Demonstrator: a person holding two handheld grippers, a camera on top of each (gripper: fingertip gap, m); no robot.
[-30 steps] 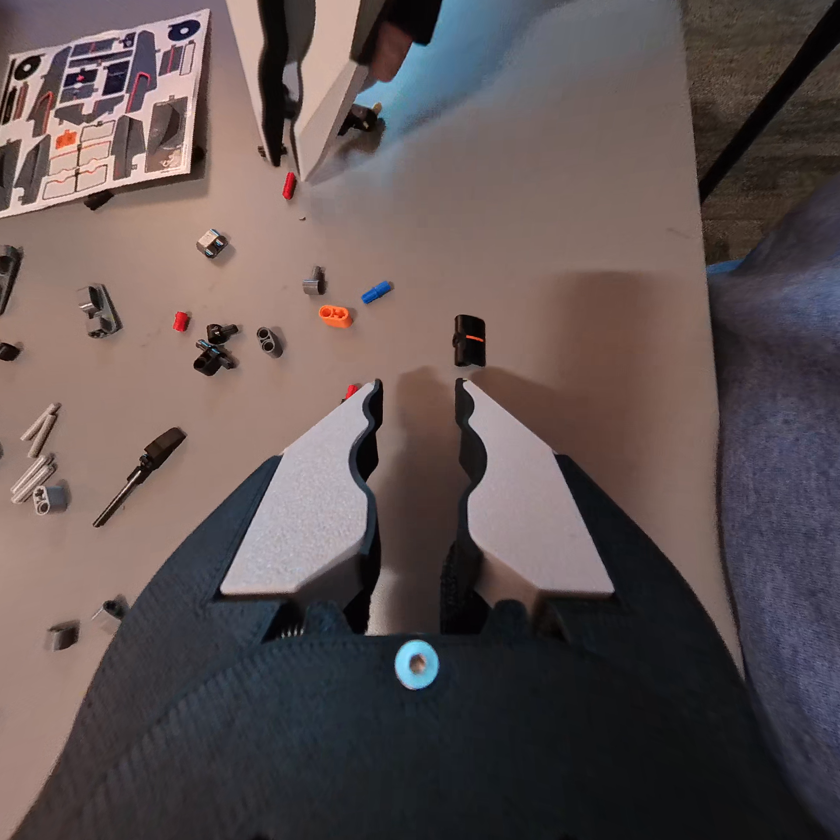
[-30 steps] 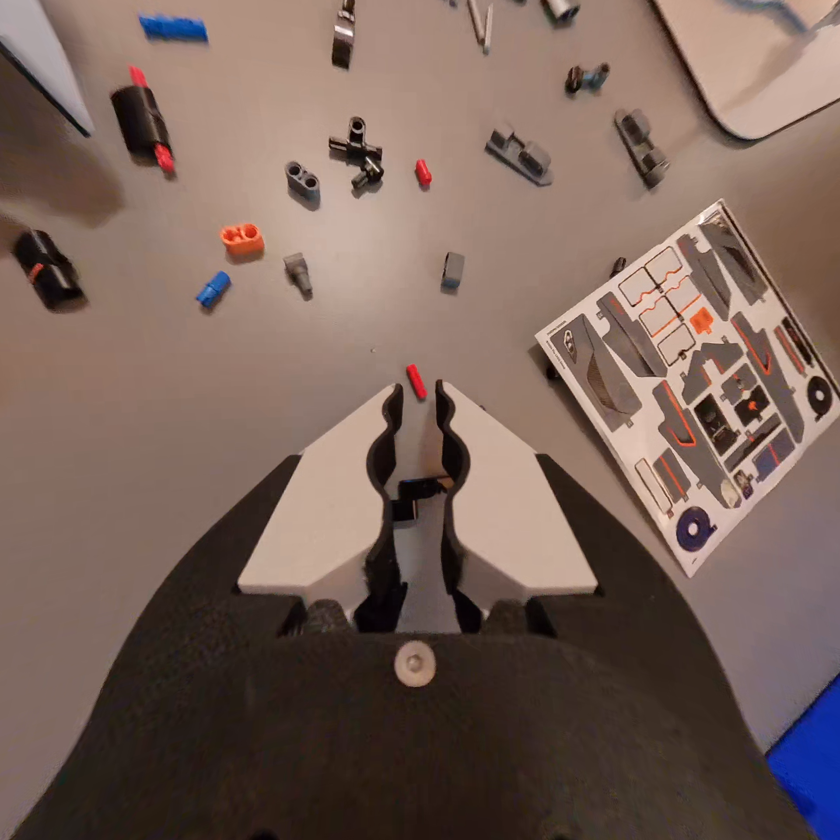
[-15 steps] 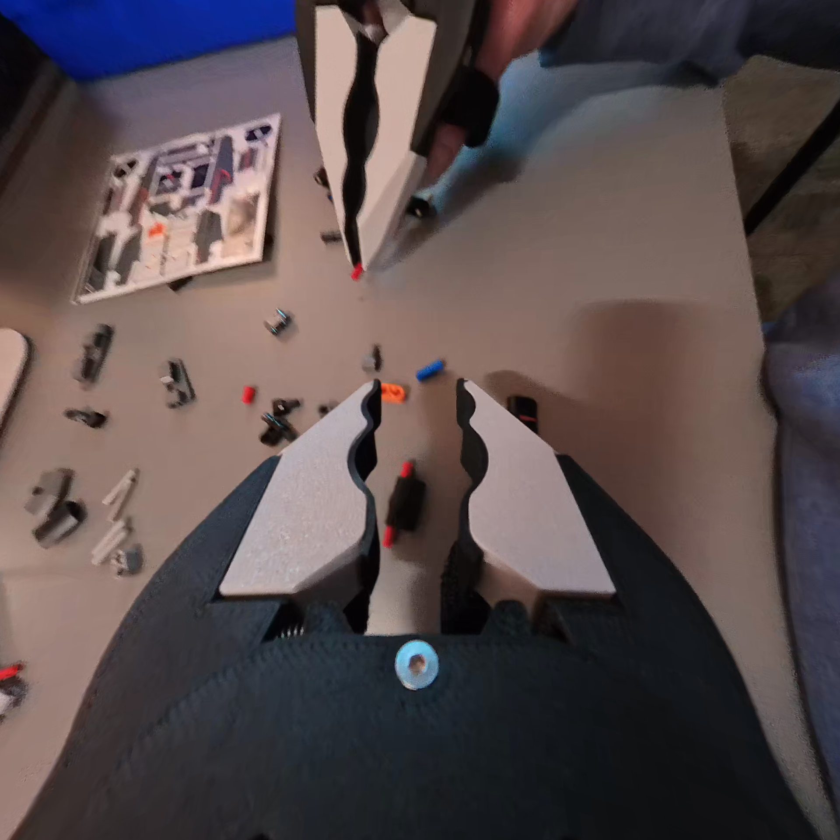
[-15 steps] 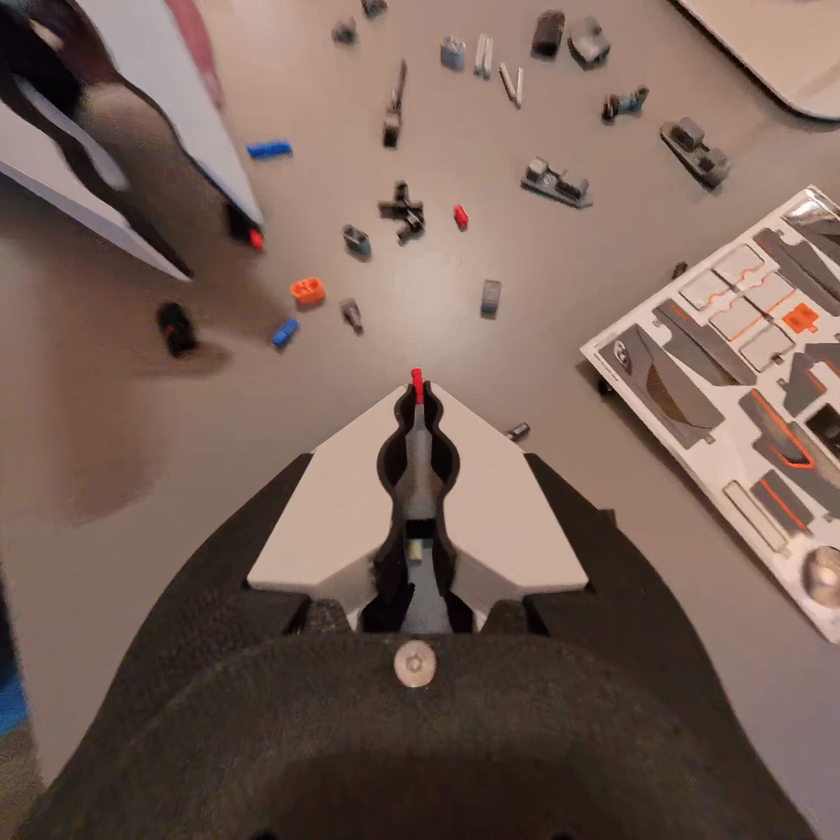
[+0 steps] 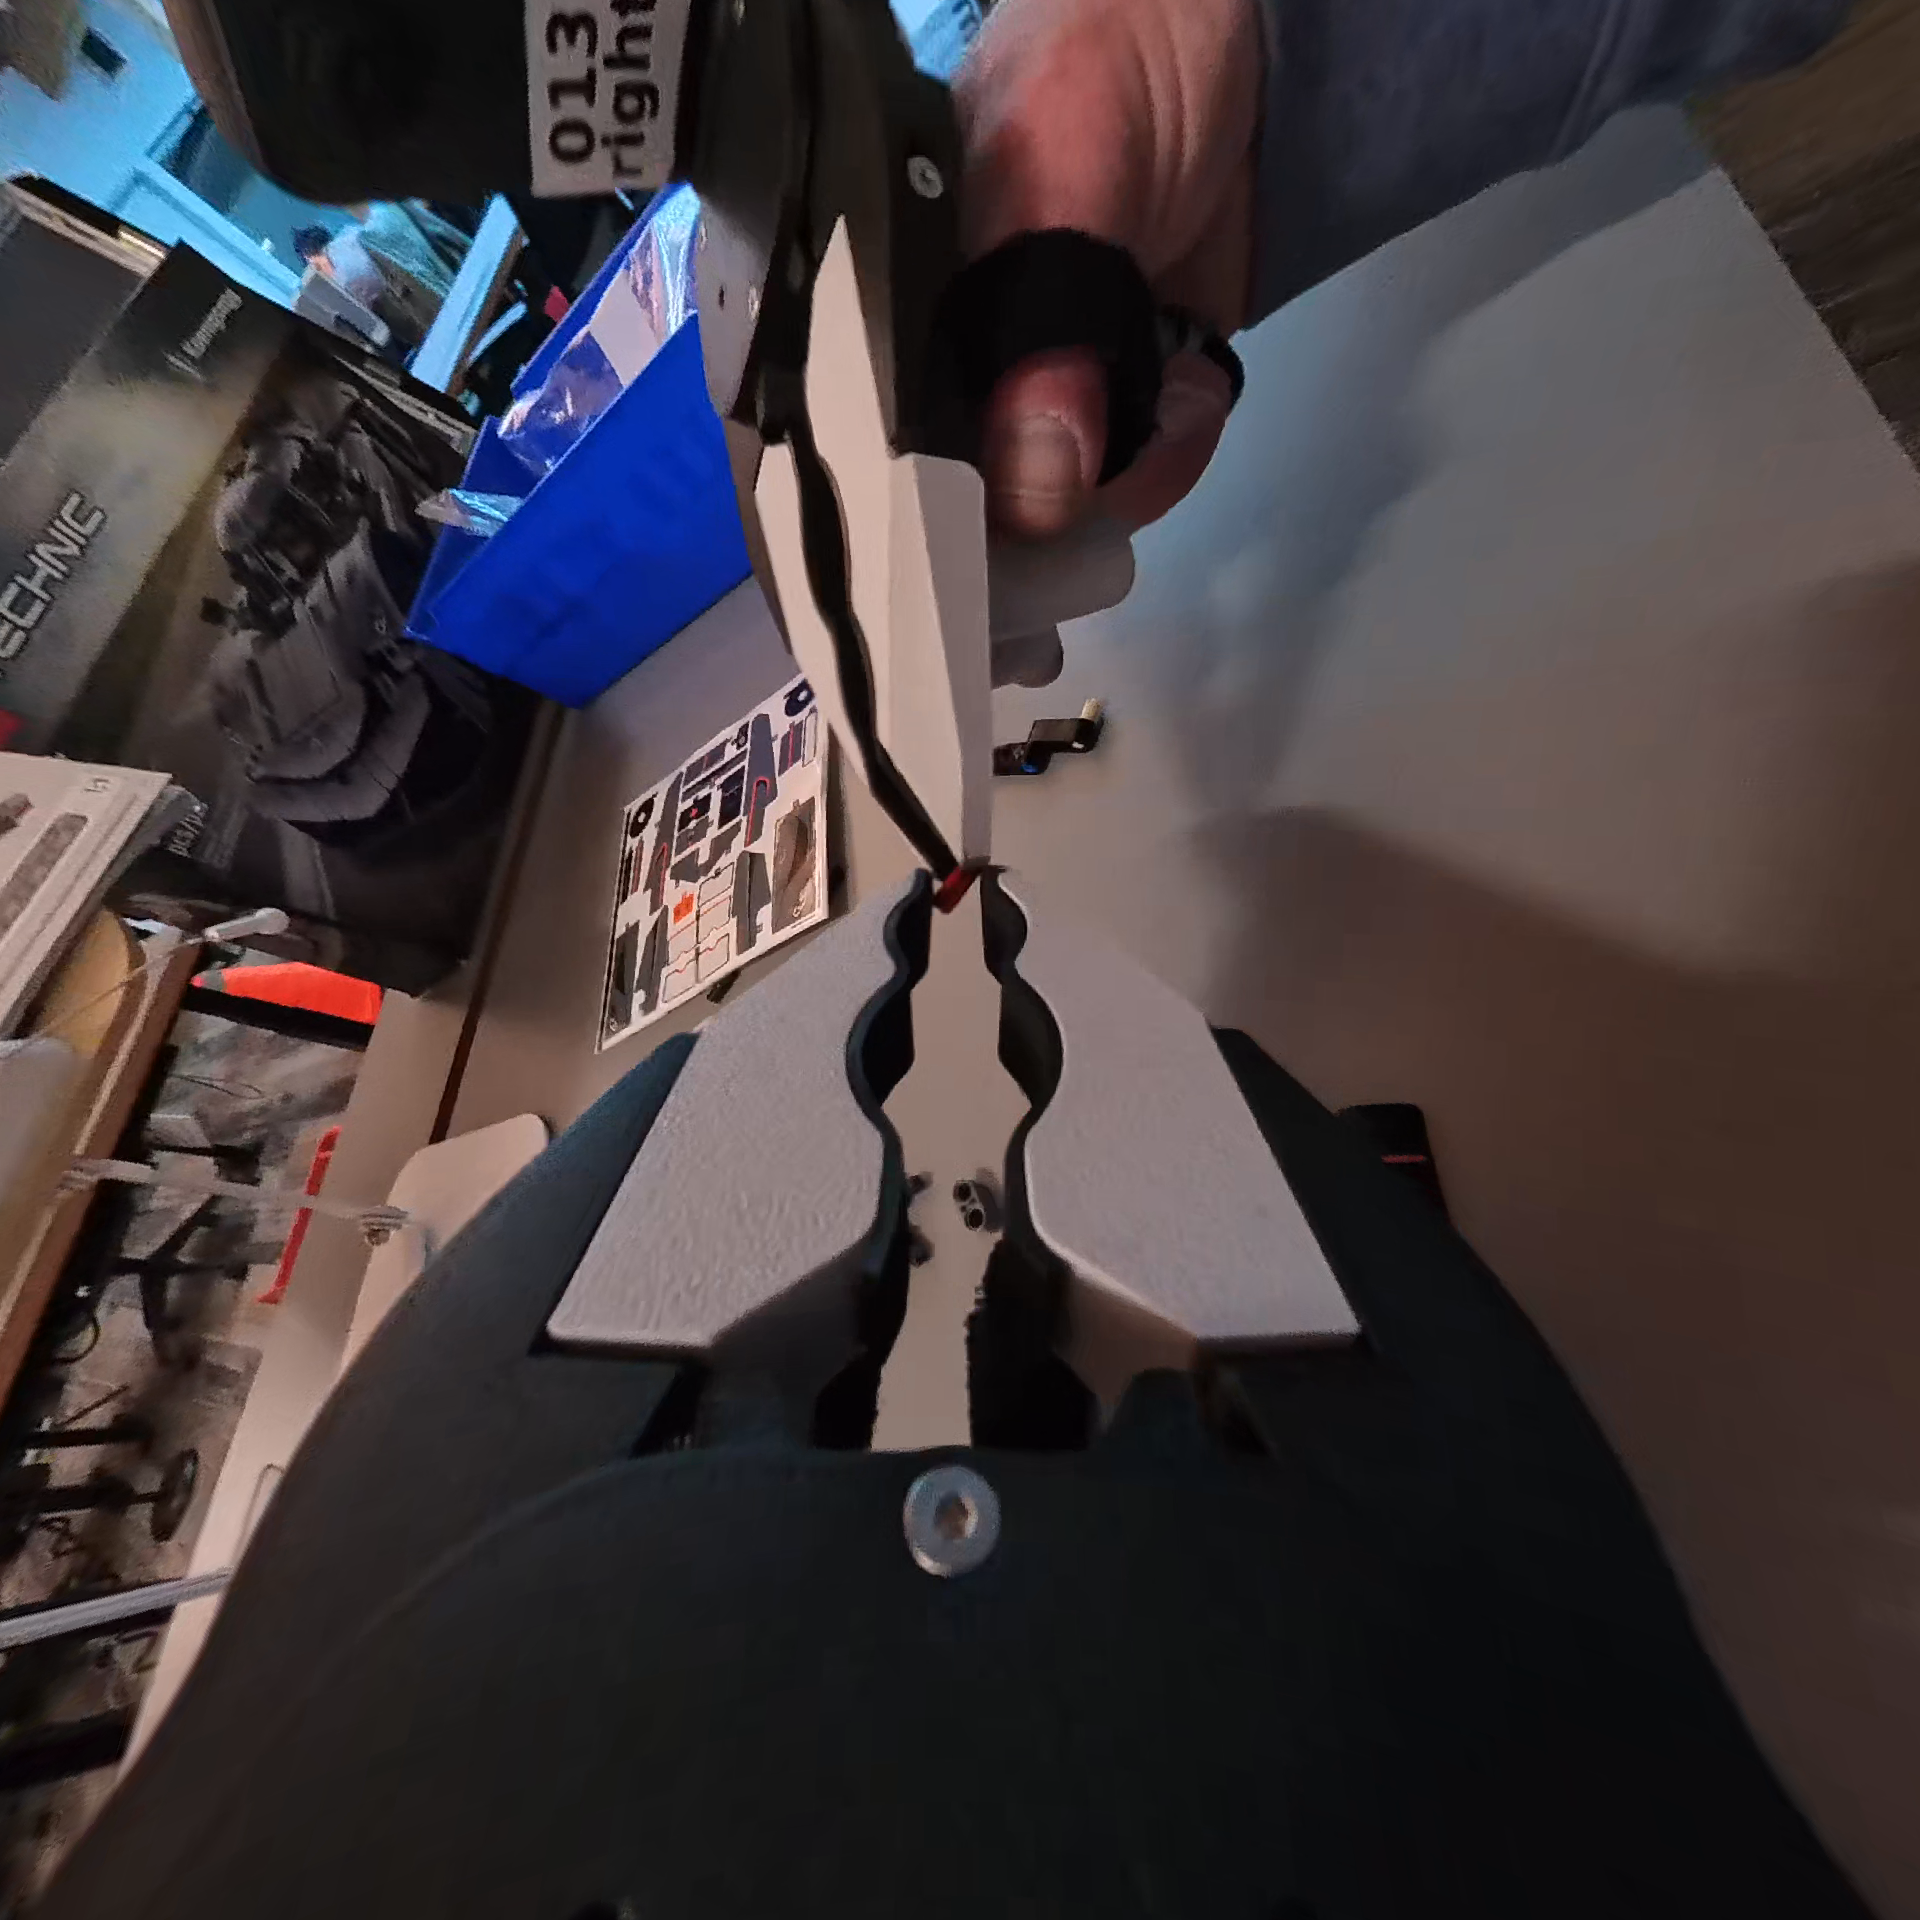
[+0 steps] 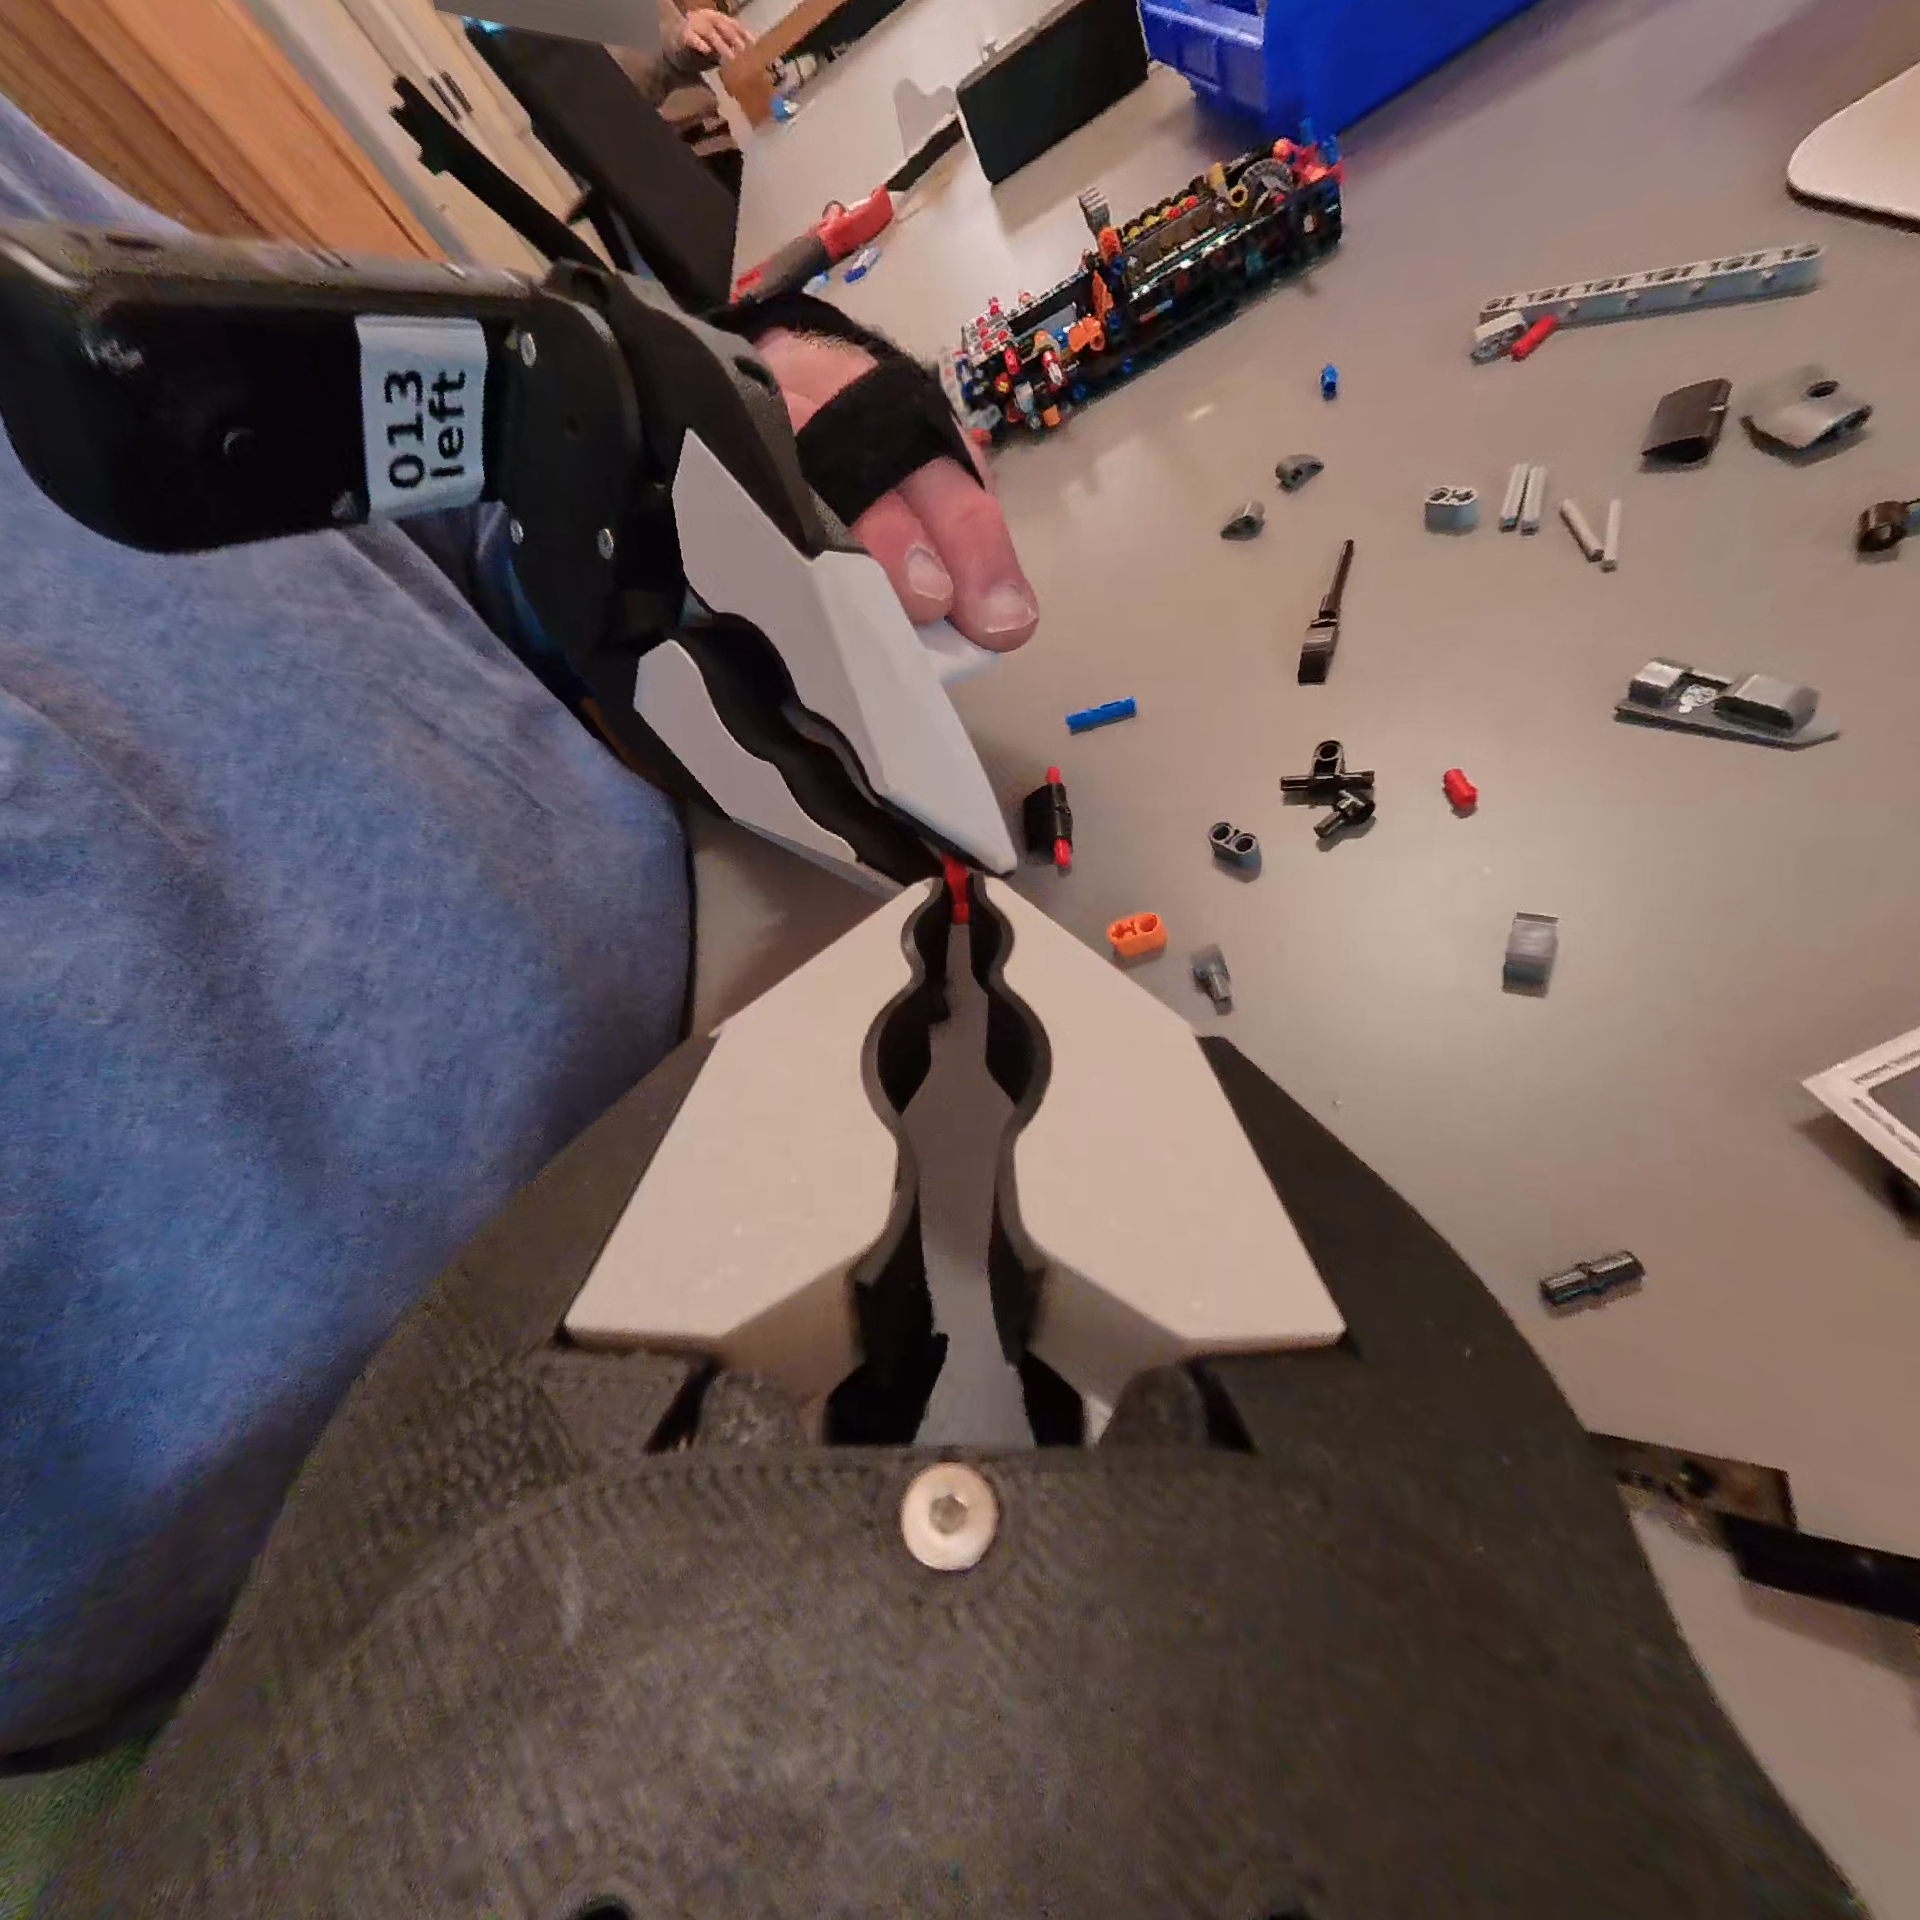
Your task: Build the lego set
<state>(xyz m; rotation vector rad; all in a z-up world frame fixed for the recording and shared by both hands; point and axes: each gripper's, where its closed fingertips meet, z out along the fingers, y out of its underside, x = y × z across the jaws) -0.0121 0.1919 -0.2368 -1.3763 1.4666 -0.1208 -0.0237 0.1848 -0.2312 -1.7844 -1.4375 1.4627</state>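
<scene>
A small red pin is held in the air between both grippers, tip to tip. My right gripper is shut on its lower part. It shows in the left wrist view coming down from above. My left gripper has its jaws narrowed on the pin's other end. It shows in the right wrist view reaching in from the upper left. A black connector with red pins lies on the grey table just beyond.
Loose parts are scattered on the table: an orange piece, a blue pin, a black axle. A part-built model and a long grey beam lie farther back. A sticker sheet, blue bin and set box stand at the left. Less than 4 cm separates the two grippers' tips.
My right gripper closed on the red pin and lifted it off the table. Both grippers rose and came together, and my left jaws narrowed around the pin's end.
</scene>
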